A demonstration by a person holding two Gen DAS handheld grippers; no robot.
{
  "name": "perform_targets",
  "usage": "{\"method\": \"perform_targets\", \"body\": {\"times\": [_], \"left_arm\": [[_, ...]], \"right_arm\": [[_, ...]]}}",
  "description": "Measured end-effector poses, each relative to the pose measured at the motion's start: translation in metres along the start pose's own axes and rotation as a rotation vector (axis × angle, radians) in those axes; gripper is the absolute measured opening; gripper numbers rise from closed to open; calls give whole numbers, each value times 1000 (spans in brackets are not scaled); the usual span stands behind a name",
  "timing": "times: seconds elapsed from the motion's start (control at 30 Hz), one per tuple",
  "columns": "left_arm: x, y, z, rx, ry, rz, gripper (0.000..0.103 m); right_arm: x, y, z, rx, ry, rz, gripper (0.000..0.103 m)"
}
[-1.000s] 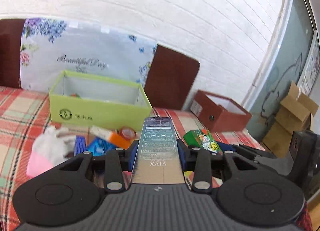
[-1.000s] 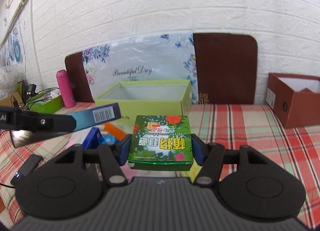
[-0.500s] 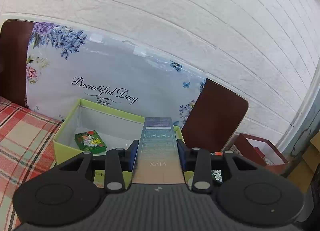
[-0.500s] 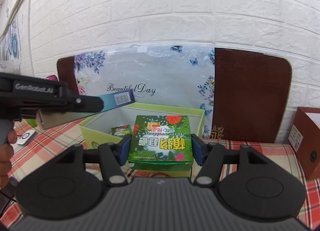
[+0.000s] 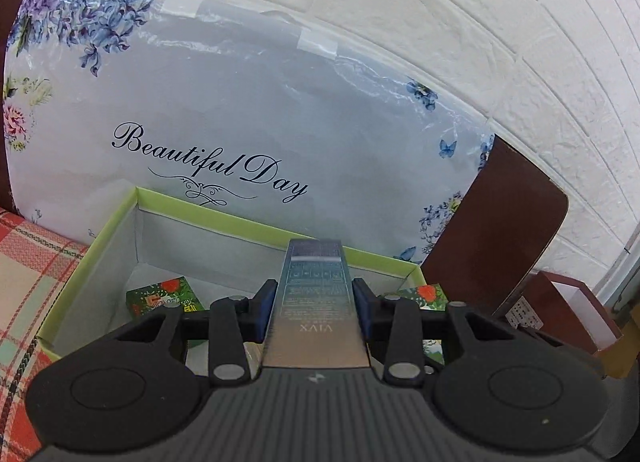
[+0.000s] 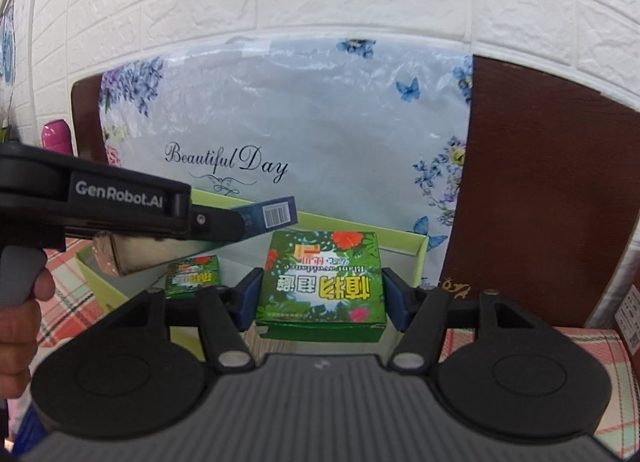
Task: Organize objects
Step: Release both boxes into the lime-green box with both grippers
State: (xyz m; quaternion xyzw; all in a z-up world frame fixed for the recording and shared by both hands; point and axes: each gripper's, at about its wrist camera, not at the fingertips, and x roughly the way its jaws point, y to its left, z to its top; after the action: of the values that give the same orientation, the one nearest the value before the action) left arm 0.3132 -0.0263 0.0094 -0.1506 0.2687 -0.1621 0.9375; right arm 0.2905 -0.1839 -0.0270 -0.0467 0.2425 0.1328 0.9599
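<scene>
My left gripper [image 5: 315, 304] is shut on a long silver-blue carton [image 5: 315, 302] and holds it over the open lime-green box [image 5: 72, 286]. A small green floral box [image 5: 164, 298] lies inside on the box floor. My right gripper [image 6: 322, 294] is shut on a larger green floral box [image 6: 322, 282], held above the same lime-green box [image 6: 416, 258], near its right end. In the right wrist view the left gripper [image 6: 216, 224] reaches in from the left with the carton [image 6: 272, 216], and the small floral box [image 6: 194, 276] shows inside.
A floral "Beautiful Day" bag [image 5: 248, 122] leans on the white brick wall behind the box. A brown board [image 6: 552, 190] stands to its right. A brown open box [image 5: 568, 314] sits at far right. The checked tablecloth [image 5: 28, 262] lies around. A pink bottle [image 6: 58, 136] stands at far left.
Both grippers have moved forward with their loads and now hang over the lime-green box; the box and bag look much closer than before.
</scene>
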Motion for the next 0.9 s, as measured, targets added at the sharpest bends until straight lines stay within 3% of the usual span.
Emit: {"method": "perform_targets", "body": {"times": [0.03,0.07,0.1,0.33,0.57,0.8,0.9], "left_arm": [[3,1,0,2,2,7,75],[4,2,0,1,2,35,81],[3,3,0,-1,-7,69,82],[-27,9,3,-25,-15,75,82],[-88,-13,-5,3,-66,42,82],[-156,-29,-38,21,-63,40,82],[-179,-32,-59,41,-69,76,82]], "right_arm": [[7,1,-1,-13,5,-3,71],[10,2,-3,-17,12,-1,90],[12,1,-4,-19,21,3,100],[-29,-11,-3,27,-43,6,103],[-101,-18,-7,107,-100,-13,103],[-173,-14,-34,163,-136,15,103],[-196,-8,-48,175,-130,22,103]]}}
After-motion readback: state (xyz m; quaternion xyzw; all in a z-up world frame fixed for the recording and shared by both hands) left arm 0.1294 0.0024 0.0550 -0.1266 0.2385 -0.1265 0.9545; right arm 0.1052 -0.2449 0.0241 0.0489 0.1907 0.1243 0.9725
